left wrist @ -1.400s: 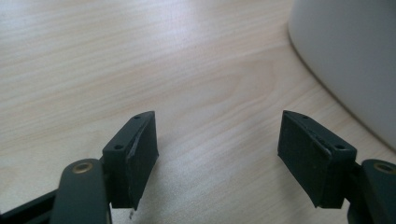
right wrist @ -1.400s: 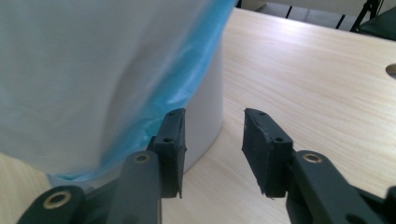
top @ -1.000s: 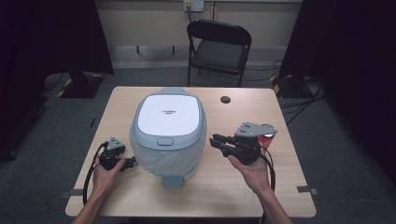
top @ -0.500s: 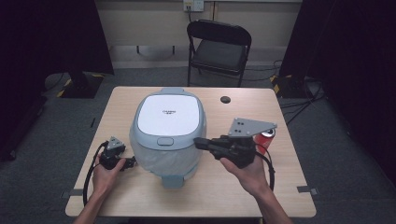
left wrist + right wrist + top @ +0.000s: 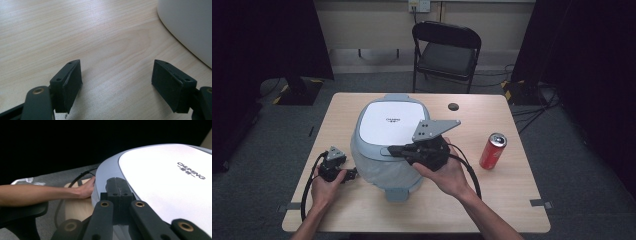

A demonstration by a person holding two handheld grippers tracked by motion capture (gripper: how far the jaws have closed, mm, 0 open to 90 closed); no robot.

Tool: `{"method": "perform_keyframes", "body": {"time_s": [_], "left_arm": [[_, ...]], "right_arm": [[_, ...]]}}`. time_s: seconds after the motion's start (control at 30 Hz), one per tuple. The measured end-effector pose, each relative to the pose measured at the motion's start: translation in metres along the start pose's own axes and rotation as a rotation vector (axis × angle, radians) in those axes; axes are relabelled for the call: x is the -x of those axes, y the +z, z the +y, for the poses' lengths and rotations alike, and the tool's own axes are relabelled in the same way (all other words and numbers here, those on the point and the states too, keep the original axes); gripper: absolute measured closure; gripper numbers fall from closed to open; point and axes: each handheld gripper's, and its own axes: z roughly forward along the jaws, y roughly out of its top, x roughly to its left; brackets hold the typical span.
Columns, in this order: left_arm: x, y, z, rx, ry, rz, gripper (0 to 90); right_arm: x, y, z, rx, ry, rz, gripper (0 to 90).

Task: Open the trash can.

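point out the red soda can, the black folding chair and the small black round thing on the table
red soda can (image 5: 492,151), high view, its side wall
black folding chair (image 5: 446,59), high view, its seat
small black round thing (image 5: 454,106), high view, its top

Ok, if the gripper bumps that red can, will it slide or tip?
Probably tip: the red can stands upright, tall on a narrow base. Once down, its round body would likely roll across the smooth wooden table. How full it is can't be told.

Lighting: overhead, bright on pale wooden table (image 5: 362,210); surroundings dark. Glare on white glossy cooker lid (image 5: 175,195). Black jaws nearest camera blurred.
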Motion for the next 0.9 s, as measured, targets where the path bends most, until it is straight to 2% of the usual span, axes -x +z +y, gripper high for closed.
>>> {"method": "perform_keyframes", "body": {"time_s": [0.07, 0.1, 0.23, 0.3, 0.4, 0.5, 0.57, 0.63, 0.8, 0.9], "left_arm": [[0.0, 0.0, 0.0, -0.001, 0.002, 0.002, 23.7], [0.0, 0.0, 0.0, -0.001, 0.001, 0.002, 23.7], [0.0, 0.0, 0.0, -0.001, 0.0, 0.004, 23.7], [0.0, 0.0, 0.0, 0.0, -0.002, 0.004, 23.7], [0.0, 0.0, 0.0, 0.0, -0.001, 0.004, 23.7], [0.0, 0.0, 0.0, -0.001, -0.001, 0.004, 23.6], [0.0, 0.0, 0.0, -0.001, -0.001, 0.004, 23.7], [0.0, 0.0, 0.0, 0.0, -0.002, 0.004, 23.7], [0.0, 0.001, 0.001, -0.006, 0.004, 0.003, 23.0], [0.0, 0.002, 0.001, -0.002, -0.006, 0.002, 22.4]], "right_arm": [[-0.002, 0.002, 0.0, -0.015, 0.003, -0.005, 90.0], [-0.002, 0.003, 0.0, -0.014, 0.02, 0.004, 90.0], [-0.002, 0.003, 0.0, -0.011, 0.033, 0.001, 90.0], [-0.001, 0.001, -0.001, 0.01, 0.041, 0.014, 90.0], [0.0, -0.004, -0.006, 0.038, 0.038, -0.007, 90.0], [0.003, -0.014, -0.017, 0.089, 0.07, -0.009, 90.0], [0.005, -0.026, -0.023, 0.124, 0.087, -0.036, 90.0], [0.007, -0.038, -0.029, 0.135, 0.098, -0.061, 90.0], [0.012, -0.065, -0.049, 0.117, 0.13, -0.13, 86.7], [0.02, -0.079, -0.069, 0.122, 0.182, -0.177, 84.7]]}}
